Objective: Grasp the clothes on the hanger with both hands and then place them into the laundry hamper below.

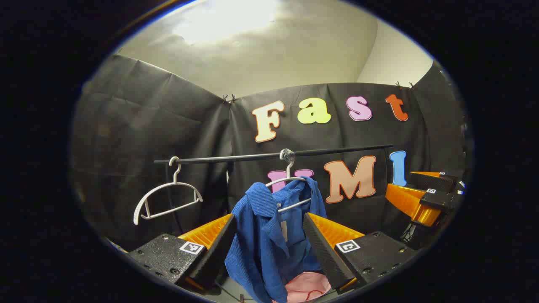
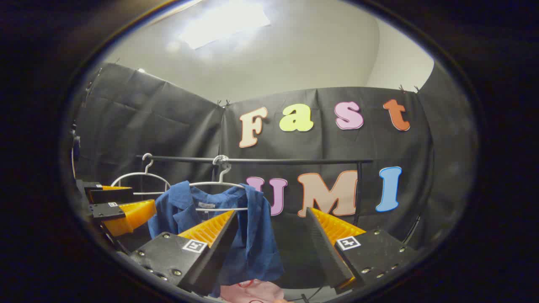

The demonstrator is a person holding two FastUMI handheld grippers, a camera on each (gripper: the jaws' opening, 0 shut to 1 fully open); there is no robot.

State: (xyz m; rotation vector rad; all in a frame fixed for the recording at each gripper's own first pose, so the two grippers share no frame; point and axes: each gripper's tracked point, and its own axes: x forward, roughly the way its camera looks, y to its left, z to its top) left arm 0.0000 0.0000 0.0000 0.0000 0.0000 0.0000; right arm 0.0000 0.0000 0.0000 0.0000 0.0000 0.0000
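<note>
A blue shirt [image 1: 261,244] hangs on a white hanger [image 1: 290,180] from a black rail [image 1: 337,150]. In the left gripper view it shows between the fingers of my left gripper [image 1: 269,229], which is open, with no finger pressing on the cloth. In the right gripper view the blue shirt [image 2: 257,244] hangs left of centre, partly hidden behind the left finger of my open right gripper [image 2: 269,225]. The left gripper [image 2: 143,197] stands just left of the shirt there. The right gripper [image 1: 399,182] shows at the far right of the left gripper view. Something pink [image 1: 307,286] lies below the shirt.
An empty white hanger [image 1: 166,198] hangs further left on the same rail [image 2: 294,160]; it shows as the empty hanger [image 2: 139,174] behind the left gripper. A rail post [image 2: 358,189] stands at the right. The pink thing [image 2: 252,291] lies at the bottom edge.
</note>
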